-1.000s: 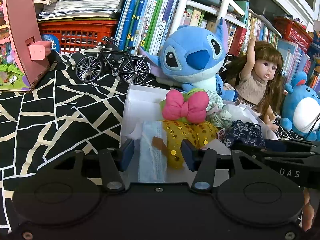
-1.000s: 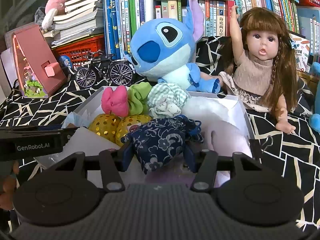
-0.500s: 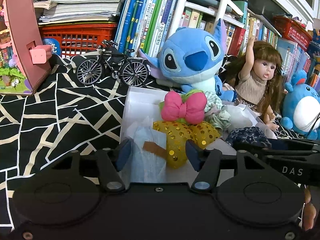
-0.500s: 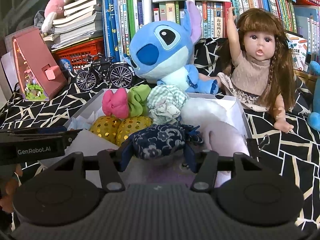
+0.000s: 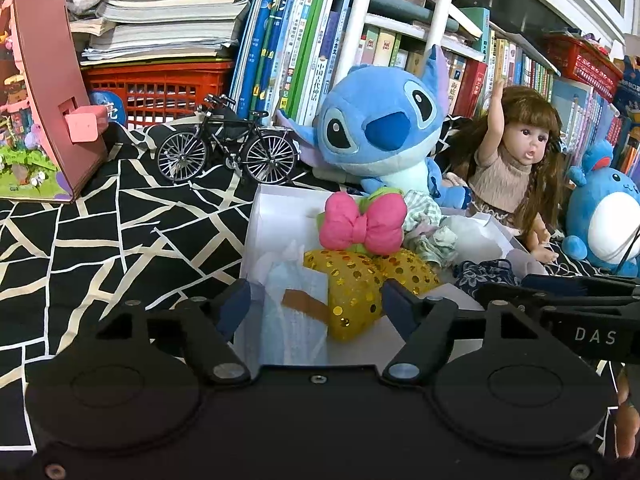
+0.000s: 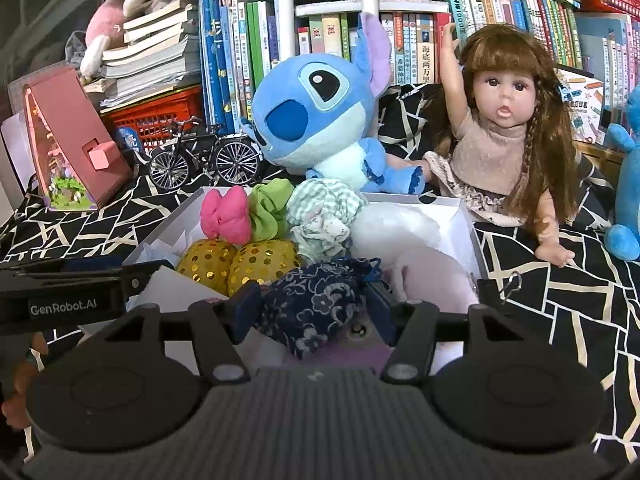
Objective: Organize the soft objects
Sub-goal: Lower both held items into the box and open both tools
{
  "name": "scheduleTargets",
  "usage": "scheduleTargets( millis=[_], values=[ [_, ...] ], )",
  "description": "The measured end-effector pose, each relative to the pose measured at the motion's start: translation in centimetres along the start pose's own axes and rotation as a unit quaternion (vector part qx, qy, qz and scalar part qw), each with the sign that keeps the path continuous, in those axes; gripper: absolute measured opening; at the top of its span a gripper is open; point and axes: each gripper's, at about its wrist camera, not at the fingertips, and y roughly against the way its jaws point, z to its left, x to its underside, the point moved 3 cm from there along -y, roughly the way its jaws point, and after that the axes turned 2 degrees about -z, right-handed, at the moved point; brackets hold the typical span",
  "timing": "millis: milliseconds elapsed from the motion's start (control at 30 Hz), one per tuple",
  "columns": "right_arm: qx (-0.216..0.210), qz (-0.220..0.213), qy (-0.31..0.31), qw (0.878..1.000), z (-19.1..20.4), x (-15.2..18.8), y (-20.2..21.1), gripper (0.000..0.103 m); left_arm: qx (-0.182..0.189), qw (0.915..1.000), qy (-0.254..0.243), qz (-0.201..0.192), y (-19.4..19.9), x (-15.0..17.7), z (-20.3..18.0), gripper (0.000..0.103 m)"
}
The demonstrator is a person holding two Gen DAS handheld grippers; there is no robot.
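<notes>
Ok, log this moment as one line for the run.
right tool: open around navy floral pouch | left tool: open, empty, over white box | box holds pink bow, yellow sequin bow

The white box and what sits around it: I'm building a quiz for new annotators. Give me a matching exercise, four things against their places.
1. navy floral pouch
2. pink bow
3. model bicycle
4. doll

a. on the cloth left of the white box
b. between the right gripper fingers
c. sitting right of the blue plush
d. in the box, beside the green scrunchie

Pairs: 1-b, 2-d, 3-a, 4-c
</notes>
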Motion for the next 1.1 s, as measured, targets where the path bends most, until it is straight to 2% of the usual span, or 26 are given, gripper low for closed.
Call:
scheduleTargets(
  millis=[567, 800, 1100],
  values=[
    [0.031, 0.028, 0.012, 0.999, 0.0, 0.7, -0.6, 0.074, -0.014, 0.9998, -0.012, 0.005, 0.3, 0.6, -0.2, 0.082],
    [0.016, 0.013, -0.002, 1.0, -0.2, 0.5, 0.4, 0.075, -0.013, 0.9998, -0.013, 0.0, 0.9, 0.4, -0.3, 0.086],
    [0.009, -0.012, -0.008, 1.0, -0.3, 0.1, 2.1, 0.085, -0.011, 0.9996, -0.024, -0.007, 2.0, 0.4, -0.8, 0.089]
  ],
)
